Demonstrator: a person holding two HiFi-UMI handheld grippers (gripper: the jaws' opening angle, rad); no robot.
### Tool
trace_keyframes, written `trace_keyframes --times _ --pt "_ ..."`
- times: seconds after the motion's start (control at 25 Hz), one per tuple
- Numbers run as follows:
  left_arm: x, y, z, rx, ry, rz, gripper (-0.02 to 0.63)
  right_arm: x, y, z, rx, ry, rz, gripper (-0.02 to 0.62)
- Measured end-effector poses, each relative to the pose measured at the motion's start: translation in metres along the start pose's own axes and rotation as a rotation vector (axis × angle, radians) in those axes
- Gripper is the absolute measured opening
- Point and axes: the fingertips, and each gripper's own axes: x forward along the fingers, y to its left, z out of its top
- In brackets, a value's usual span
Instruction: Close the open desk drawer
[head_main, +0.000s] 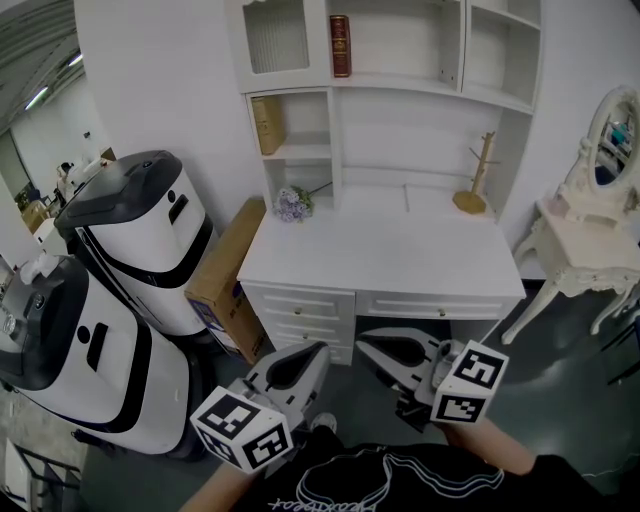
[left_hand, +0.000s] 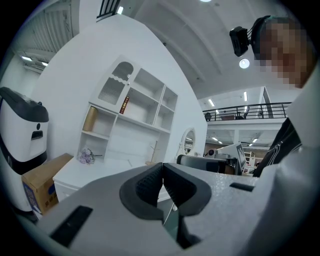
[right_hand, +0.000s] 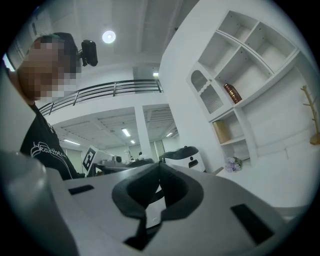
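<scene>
The white desk (head_main: 390, 255) with a shelf unit on top stands ahead of me in the head view. Its left drawer fronts (head_main: 302, 301) and the wide right drawer (head_main: 440, 306) sit just under the top's edge; I cannot tell whether any of them stands out. My left gripper (head_main: 318, 352) and right gripper (head_main: 365, 345) hover side by side in front of the desk, below the drawers and apart from them. Both are shut and hold nothing. The left gripper (left_hand: 162, 166) points up toward the shelf unit. The right gripper (right_hand: 159, 166) also has its pads pressed together.
Two white and black machines (head_main: 140, 230) (head_main: 70, 340) stand at the left, with a cardboard box (head_main: 225, 280) leaning against the desk's side. A white vanity table with a mirror (head_main: 590, 240) is at the right. Purple flowers (head_main: 293, 204) and a wooden stand (head_main: 472, 195) rest on the desk.
</scene>
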Motion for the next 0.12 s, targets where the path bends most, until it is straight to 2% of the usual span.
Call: trace_keyframes --times 0.12 --pt "-0.0004 -0.0043 0.0013 0.011 -0.002 -0.001 0.005 -0.0022 0.0017 0.0022 -0.004 -0.002 0.001 0.006"
